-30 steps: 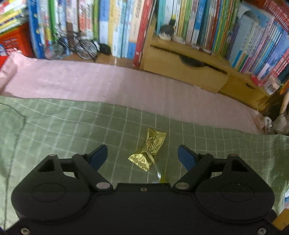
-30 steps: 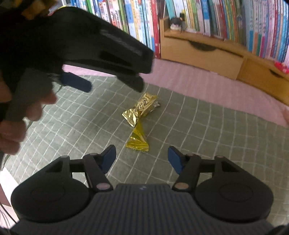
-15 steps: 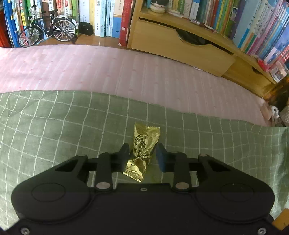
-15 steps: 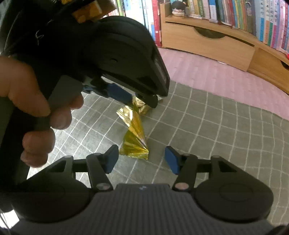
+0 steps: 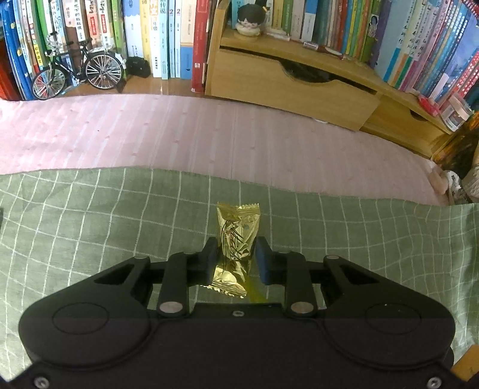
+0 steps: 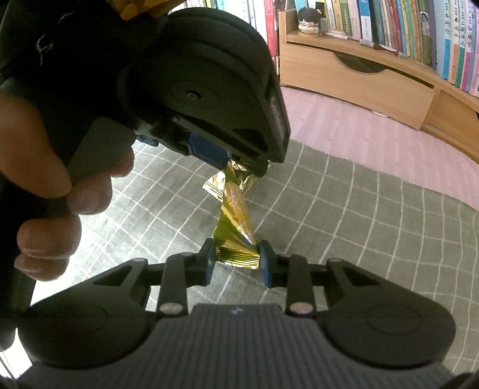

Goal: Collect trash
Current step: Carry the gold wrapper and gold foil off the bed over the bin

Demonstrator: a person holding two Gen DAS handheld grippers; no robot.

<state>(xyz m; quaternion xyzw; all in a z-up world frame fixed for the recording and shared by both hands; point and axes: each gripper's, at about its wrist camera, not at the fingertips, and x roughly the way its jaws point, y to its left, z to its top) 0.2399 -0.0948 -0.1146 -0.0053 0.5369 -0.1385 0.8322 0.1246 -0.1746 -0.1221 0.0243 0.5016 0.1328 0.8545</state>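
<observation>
A gold printed candy wrapper (image 5: 238, 227) stands upright between the blue pads of my left gripper (image 5: 235, 254), which is shut on its lower half. The right wrist view shows that same left gripper (image 6: 239, 164) from the side, held in a person's hand (image 6: 45, 167) and pinching the wrapper (image 6: 214, 185) just above the green checked cloth (image 6: 344, 227). Below it a second, twisted gold foil wrapper (image 6: 235, 215) stretches toward the camera. My right gripper (image 6: 237, 258) is shut on that wrapper's crimped end.
The green checked cloth (image 5: 89, 224) overlaps a pink cloth (image 5: 179, 134) behind it. Beyond stand a wooden drawer unit (image 5: 287, 80), rows of books (image 5: 155, 36), a model bicycle (image 5: 77, 71) and a small figurine (image 5: 250, 21).
The left gripper closed on the printed wrapper and raised it. The right gripper moved in and closed on the twisted foil wrapper's end.
</observation>
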